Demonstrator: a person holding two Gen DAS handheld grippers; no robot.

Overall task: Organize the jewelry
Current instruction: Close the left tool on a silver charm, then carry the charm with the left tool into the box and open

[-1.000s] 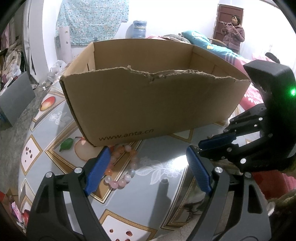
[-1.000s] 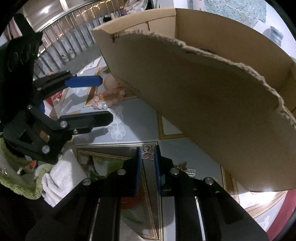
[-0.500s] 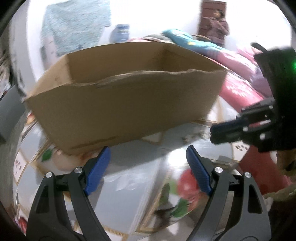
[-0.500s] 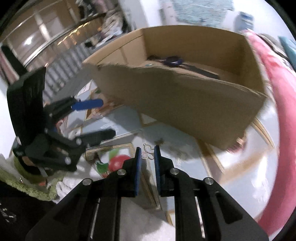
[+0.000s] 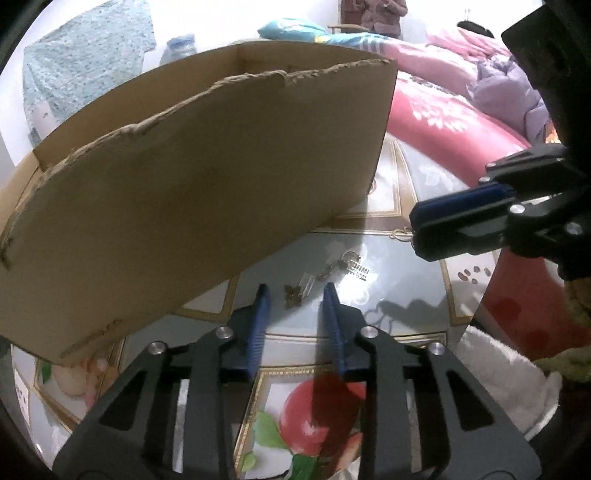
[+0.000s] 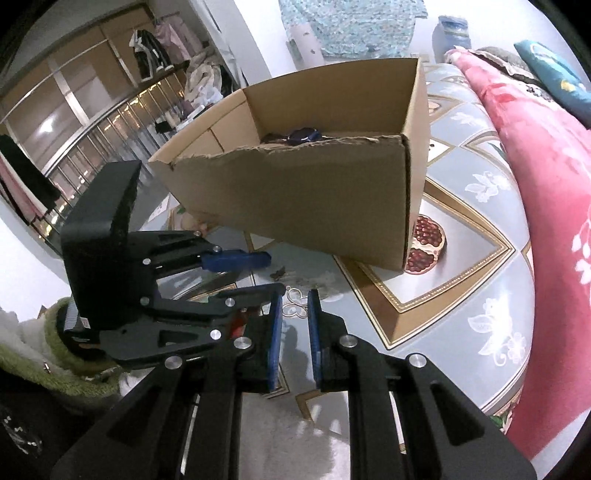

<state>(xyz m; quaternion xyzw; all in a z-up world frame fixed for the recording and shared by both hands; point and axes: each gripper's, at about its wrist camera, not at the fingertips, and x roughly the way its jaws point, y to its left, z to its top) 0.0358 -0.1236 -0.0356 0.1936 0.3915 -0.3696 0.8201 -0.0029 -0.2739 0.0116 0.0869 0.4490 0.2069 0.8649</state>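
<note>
A gold clover-shaped piece (image 6: 295,305) sits pinched between the pads of my right gripper (image 6: 295,297), which hangs above the table; the right gripper (image 5: 414,232) also shows at the right of the left wrist view. My left gripper (image 5: 295,293) hovers over several small metal jewelry pieces (image 5: 295,293) lying on the tablecloth, its jaws closing. The pieces show between its fingertips, but the pads do not press on them. In the right wrist view the left gripper (image 6: 273,274) is close by on the left. The open cardboard box (image 6: 314,199) holds a dark blue item (image 6: 303,134).
The box wall (image 5: 184,199) stands close on the left of both grippers. The tablecloth (image 6: 480,280) has fruit prints. Pink bedding (image 6: 546,192) borders the table on the right. A person (image 5: 380,14) stands far back. A green sleeve (image 6: 55,369) is at lower left.
My left gripper moved right along the box, from the bead bracelet to the small metal pieces, and its jaws narrowed. The right gripper rose and turned, still holding the clover piece.
</note>
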